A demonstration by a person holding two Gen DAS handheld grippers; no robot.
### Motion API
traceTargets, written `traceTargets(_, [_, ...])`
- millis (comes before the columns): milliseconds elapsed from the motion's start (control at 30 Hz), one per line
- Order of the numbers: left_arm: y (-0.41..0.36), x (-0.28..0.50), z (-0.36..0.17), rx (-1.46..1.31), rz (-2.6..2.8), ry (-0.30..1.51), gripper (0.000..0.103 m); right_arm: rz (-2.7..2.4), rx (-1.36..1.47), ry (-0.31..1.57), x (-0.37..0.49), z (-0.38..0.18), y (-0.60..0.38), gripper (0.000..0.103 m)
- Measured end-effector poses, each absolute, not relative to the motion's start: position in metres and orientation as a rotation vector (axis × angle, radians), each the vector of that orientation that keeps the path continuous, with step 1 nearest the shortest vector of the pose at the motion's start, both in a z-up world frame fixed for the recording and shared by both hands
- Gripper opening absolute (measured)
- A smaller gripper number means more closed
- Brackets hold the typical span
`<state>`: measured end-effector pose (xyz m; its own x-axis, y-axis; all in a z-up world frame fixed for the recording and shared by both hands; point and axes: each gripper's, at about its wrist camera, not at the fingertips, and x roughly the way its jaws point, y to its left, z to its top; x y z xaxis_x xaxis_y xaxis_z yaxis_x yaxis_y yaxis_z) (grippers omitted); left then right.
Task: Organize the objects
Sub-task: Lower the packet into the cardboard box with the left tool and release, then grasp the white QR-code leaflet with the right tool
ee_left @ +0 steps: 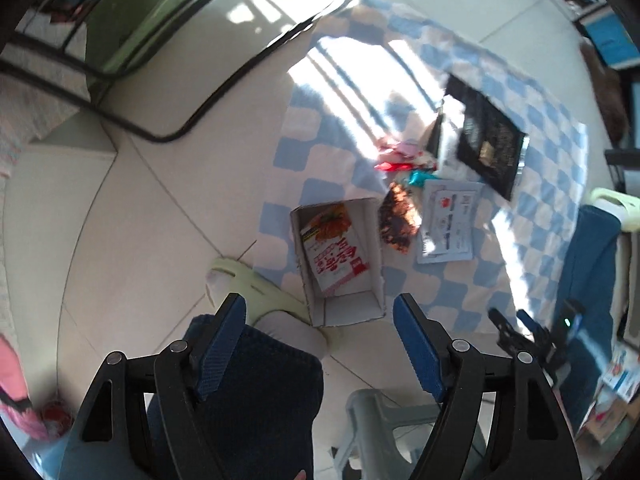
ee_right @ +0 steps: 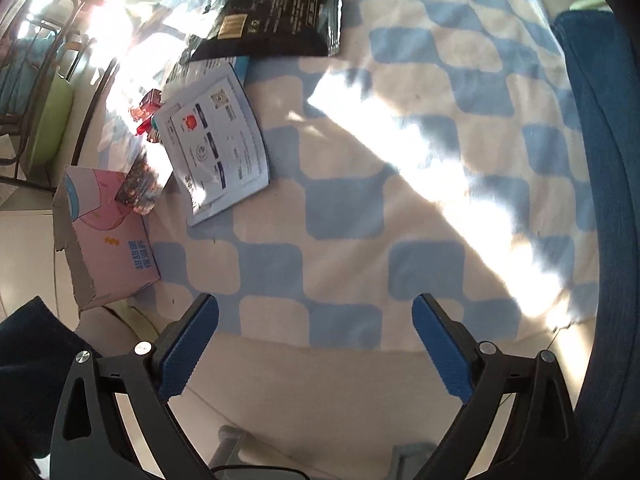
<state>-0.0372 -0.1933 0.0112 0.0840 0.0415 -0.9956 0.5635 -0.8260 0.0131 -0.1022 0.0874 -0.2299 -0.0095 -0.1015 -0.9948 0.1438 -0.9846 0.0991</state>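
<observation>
Both the left gripper (ee_left: 318, 344) and right gripper (ee_right: 316, 346) hang spread wide, holding nothing. One red packet (ee_left: 334, 254) already lies in the cardboard box (ee_left: 378, 240); the white pouch (ee_right: 218, 142) lies just beside it on the checkered cloth (ee_right: 420, 220). I'd come in low and pinch the pouch's edge.

I'm looking down on a pale tiled floor (ee_left: 132, 216) with thin grout lines. A blue-and-cream checked blanket (ee_right: 344, 208) lies spread across it, cut by a hard band of sunlight (ee_right: 452, 184). Upper left stands a glass table top with a dark rim (ee_left: 188, 40); through it I make out what may be a green cushion (ee_left: 128, 16). A grey plastic stool (ee_left: 384, 424) sits below.
</observation>
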Motion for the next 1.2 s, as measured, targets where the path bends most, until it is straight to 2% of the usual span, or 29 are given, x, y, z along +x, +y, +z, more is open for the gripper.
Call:
traceTargets(100, [-0.176, -0.038, 0.009, 1.991, -1.845, 0.511, 0.083, -2.111, 2.253, 0.192, -0.129, -0.248, 0.082, 0.102])
traceTargets(133, [-0.174, -0.042, 0.0, 2.023, -1.745, 0.46, 0.083, -2.047, 2.346, 0.195, -0.138, -0.259, 0.08, 0.102])
traceTargets(200, [-0.171, -0.056, -0.003, 1.98, -1.8, 0.507, 0.083, -1.919, 2.434, 0.126, -0.158, -0.275, 0.073, 0.102])
traceTargets(267, [-0.164, -0.068, -0.005, 2.005, -1.858, 0.534, 0.083, -1.951, 2.38, 0.136, -0.178, -0.273, 0.06, 0.102])
traceTargets(367, [-0.16, -0.074, -0.004, 2.02, -1.875, 0.514, 0.083, -2.015, 2.122, 0.277, -0.204, -0.258, 0.025, 0.102])
traceTargets(433, [-0.165, -0.077, -0.002, 2.003, -1.877, 0.504, 0.083, -1.984, 1.949, 0.394, -0.216, -0.252, -0.001, 0.088])
traceTargets(600, [-0.172, -0.073, 0.001, 1.954, -1.808, 0.412, 0.083, -1.832, 1.852, 0.716, -0.24, -0.281, -0.046, 0.08])
traceTargets(700, [-0.182, -0.075, -0.007, 1.932, -1.722, 0.462, 0.083, -1.814, 1.939, 0.714, -0.258, -0.302, -0.048, 0.074])
traceTargets(767, [-0.186, -0.076, -0.01, 1.933, -1.687, 0.505, 0.083, -1.784, 2.017, 0.565, -0.266, -0.305, -0.045, 0.062])
traceTargets(800, [-0.187, -0.078, -0.01, 1.934, -1.686, 0.521, 0.083, -1.755, 2.007, 0.492, -0.267, -0.302, -0.045, 0.032])
traceTargets(833, [-0.187, -0.079, -0.009, 1.934, -1.69, 0.532, 0.083, -1.728, 1.992, 0.456, -0.266, -0.299, -0.045, 0.01])
traceTargets(867, [-0.184, -0.08, -0.009, 1.932, -1.697, 0.537, 0.083, -1.714, 1.962, 0.437, -0.262, -0.294, -0.045, 0.001])
traceTargets(1000, [-0.179, -0.083, -0.005, 1.935, -1.728, 0.525, 0.083, -1.626, 1.907, 0.342, -0.238, -0.278, -0.034, 0.001])
traceTargets(1100, [-0.173, -0.082, -0.002, 1.932, -1.75, 0.524, 0.083, -1.548, 1.92, 0.344, -0.216, -0.272, -0.026, 0.004])
traceTargets(1167, [-0.172, -0.08, -0.003, 1.939, -1.75, 0.526, 0.083, -1.57, 1.968, 0.396, -0.207, -0.275, -0.016, 0.023])
traceTargets(1200, [-0.173, -0.079, -0.005, 1.94, -1.739, 0.526, 0.083, -1.614, 2.012, 0.42, -0.205, -0.277, -0.009, 0.049])
